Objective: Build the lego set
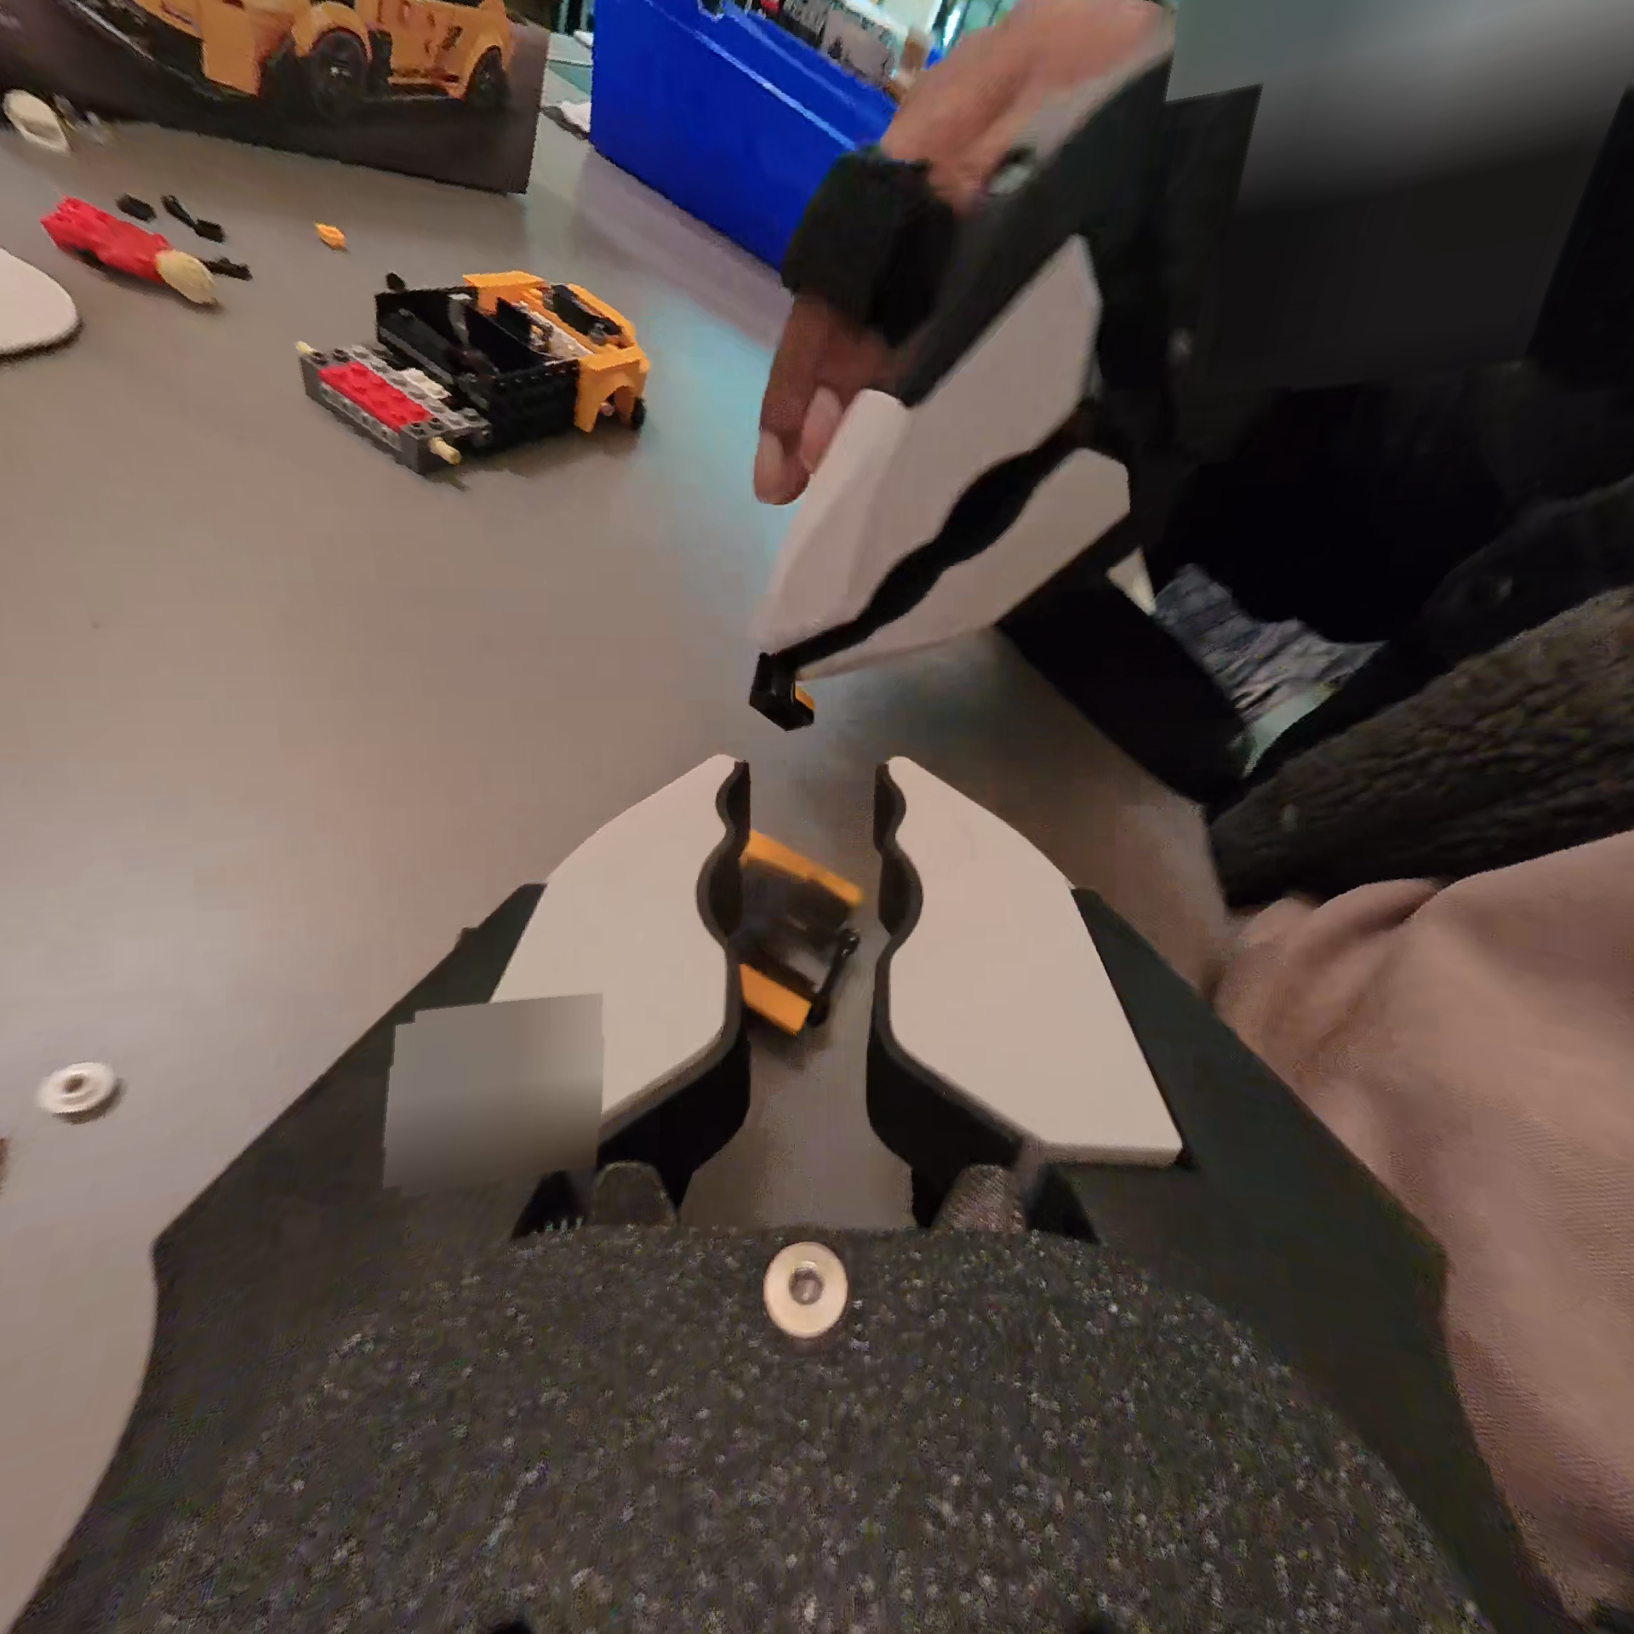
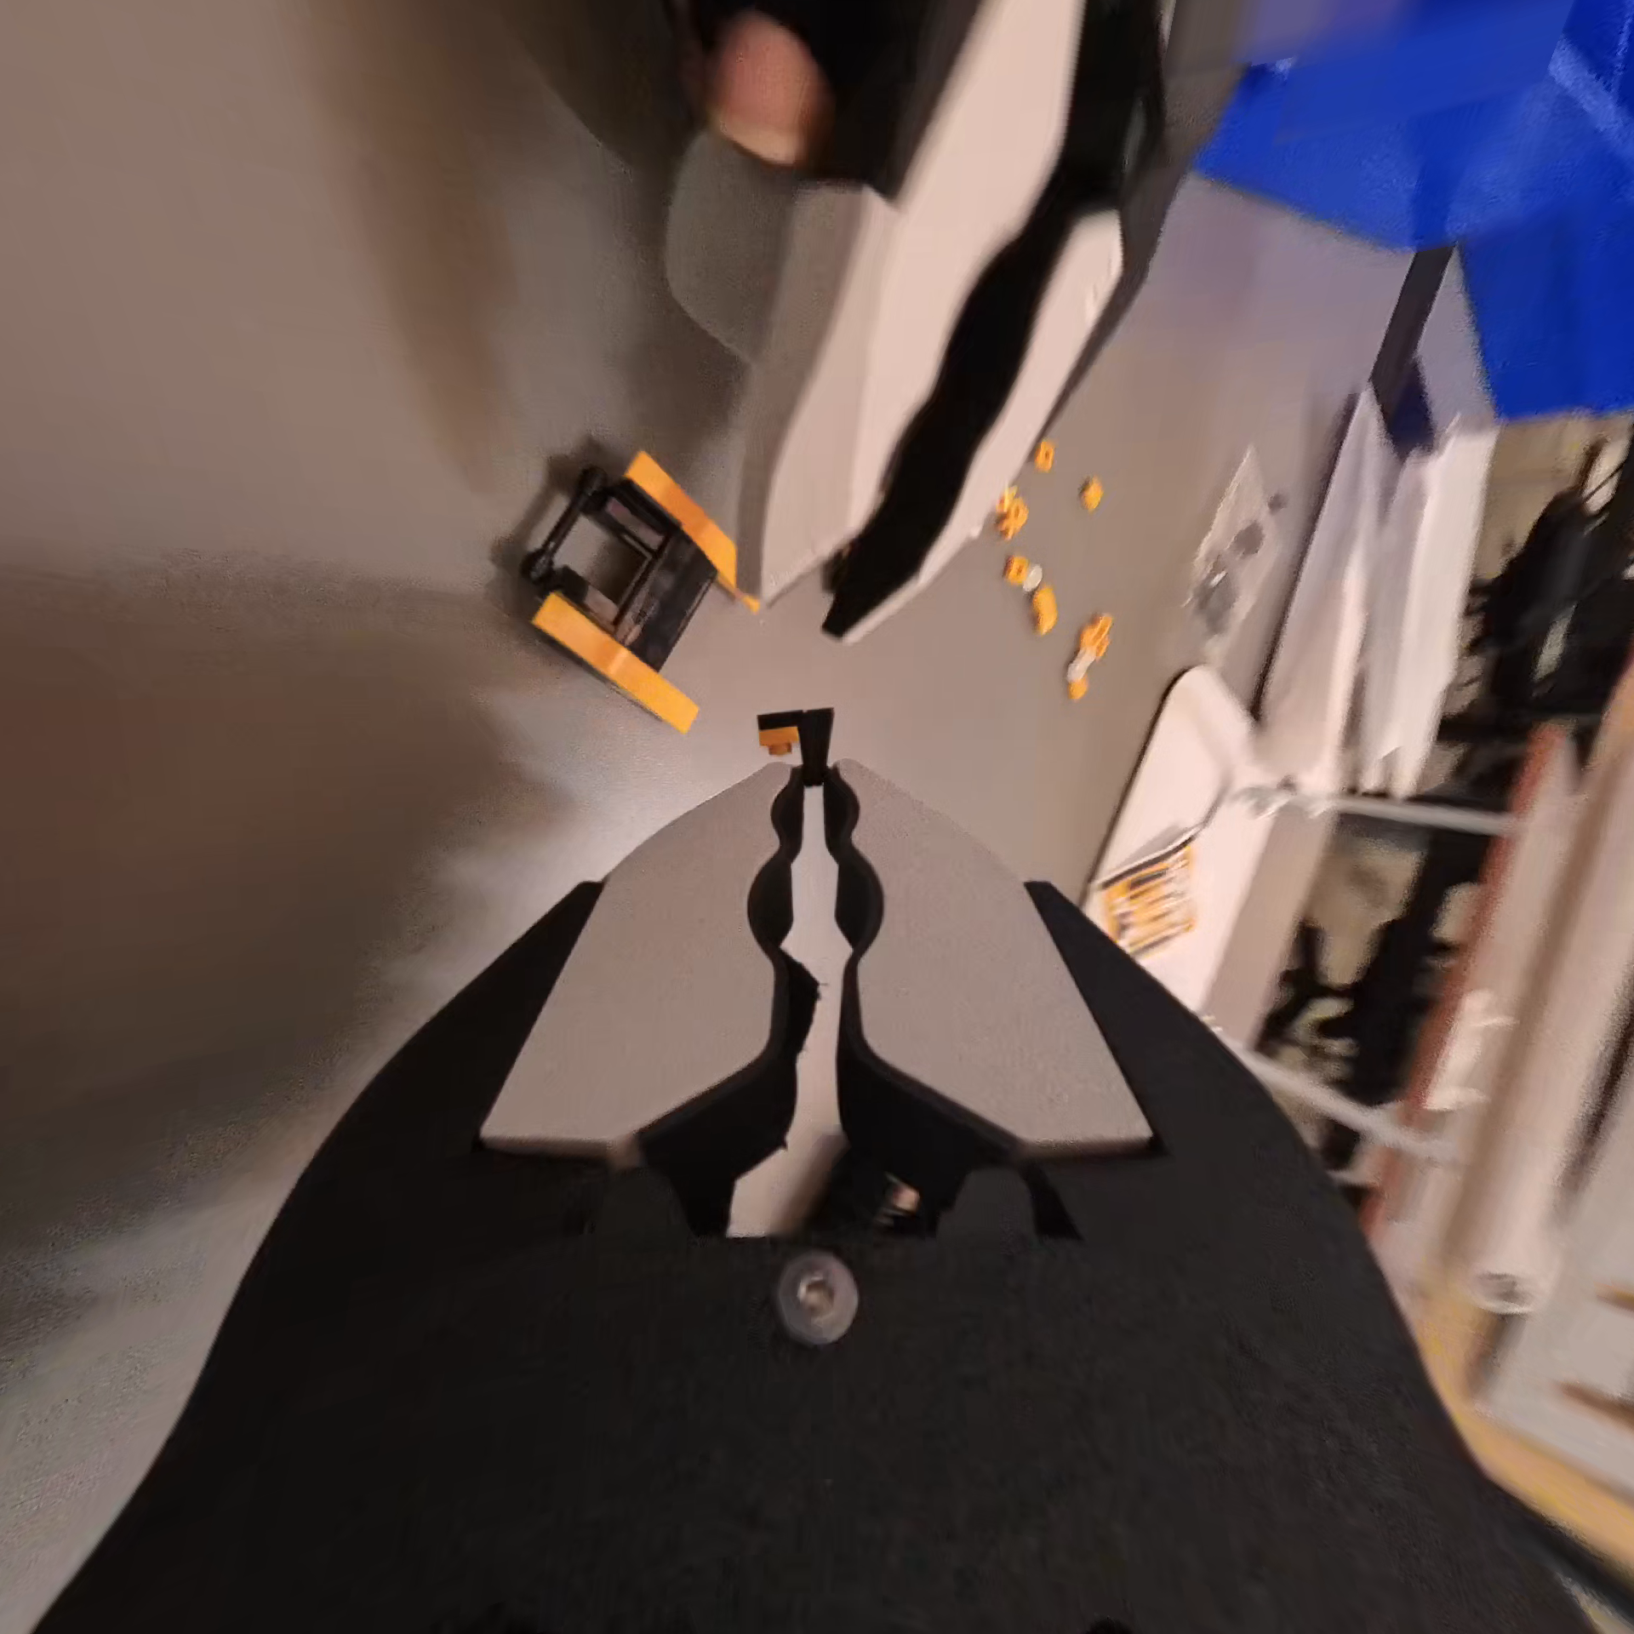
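Overhead, right gripper (image 1: 782, 685) tilted down, jaws pinching small black-orange piece (image 2: 796, 729), left gripper (image 1: 812, 778) level, jaws apart.

Soft indoor light; wide-angle edge distortion; right view motion-blurred.

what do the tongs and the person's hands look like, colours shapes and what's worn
Both tongs, left and right, have two broad, pale grey fingers tapering to points, with wavy black inner edges. They sit on black bodies with a speckled, grainy surface and a silver screw at the centre. The hand wears a black fingerless glove.
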